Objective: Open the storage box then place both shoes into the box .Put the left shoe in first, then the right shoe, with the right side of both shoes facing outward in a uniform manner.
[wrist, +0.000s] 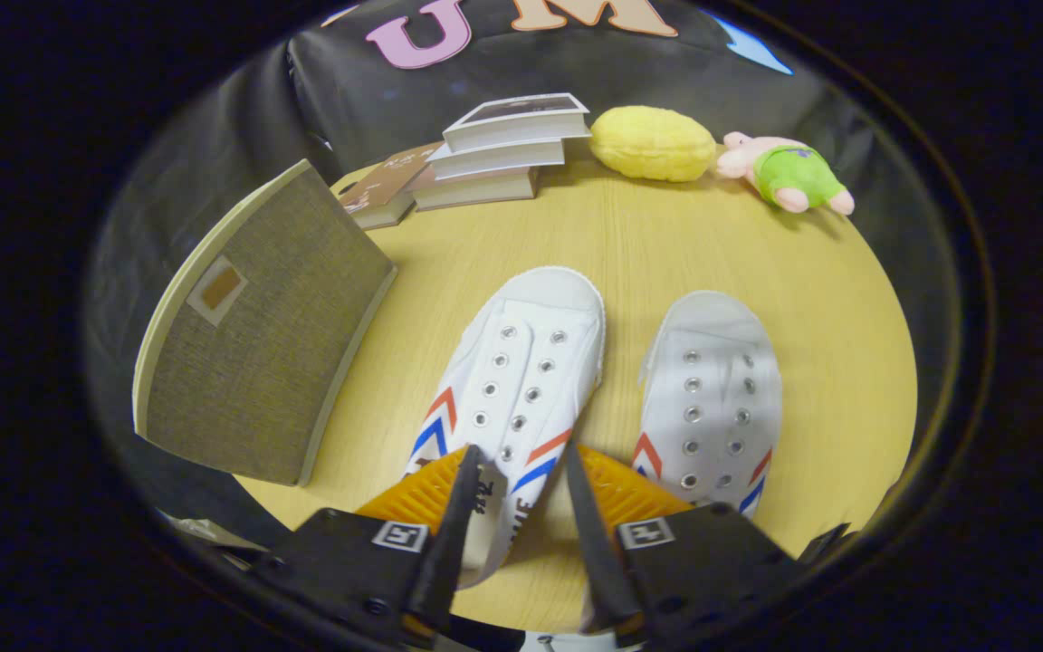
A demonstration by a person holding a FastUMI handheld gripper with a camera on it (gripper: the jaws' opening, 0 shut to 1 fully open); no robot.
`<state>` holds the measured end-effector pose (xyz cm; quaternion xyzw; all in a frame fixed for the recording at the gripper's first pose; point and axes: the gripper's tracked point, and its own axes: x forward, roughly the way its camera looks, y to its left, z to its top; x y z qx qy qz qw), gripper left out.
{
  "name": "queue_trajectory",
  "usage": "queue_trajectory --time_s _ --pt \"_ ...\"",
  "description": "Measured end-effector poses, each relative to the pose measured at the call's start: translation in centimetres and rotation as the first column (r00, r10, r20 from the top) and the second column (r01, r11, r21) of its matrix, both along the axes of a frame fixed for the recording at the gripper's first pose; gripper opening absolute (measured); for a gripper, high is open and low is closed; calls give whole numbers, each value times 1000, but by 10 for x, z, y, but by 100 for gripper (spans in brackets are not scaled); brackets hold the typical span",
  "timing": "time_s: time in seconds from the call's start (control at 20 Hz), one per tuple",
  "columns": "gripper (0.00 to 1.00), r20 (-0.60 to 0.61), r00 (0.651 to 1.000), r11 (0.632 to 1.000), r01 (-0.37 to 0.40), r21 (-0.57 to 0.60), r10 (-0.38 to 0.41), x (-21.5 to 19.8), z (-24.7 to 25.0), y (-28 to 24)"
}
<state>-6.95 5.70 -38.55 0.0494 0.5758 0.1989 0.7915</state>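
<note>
Gripper view looks down on a wooden table (pixel 630 244). The gripper (pixel 521 466) has its fingers apart, straddling the heel end of the left shoe (pixel 521 362) without visibly clamping it. The right shoe (pixel 712 398) lies just beside it. The storage box (pixel 254 335) stands left of the shoes, lid shut. Books (pixel 485 154), a yellow cushion (pixel 653 143) and a plush toy (pixel 789 172) sit far back.

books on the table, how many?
4. Three stacked at the table's far edge beside the yellow plush; a brown-covered one lies beside the stack, toward the storage box. More may be hidden behind the stack.
</note>
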Motion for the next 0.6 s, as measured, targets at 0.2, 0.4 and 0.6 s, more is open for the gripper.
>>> queue_trajectory --time_s 0.2,0.4,0.6 --pt "48 -43 999 999 19 34 -17 -5 -3 4" --pt "27 -112 988 990 117 83 -107 -4 -5 -1" --pt "12 -202 951 954 265 143 -234 -5 -8 -1"
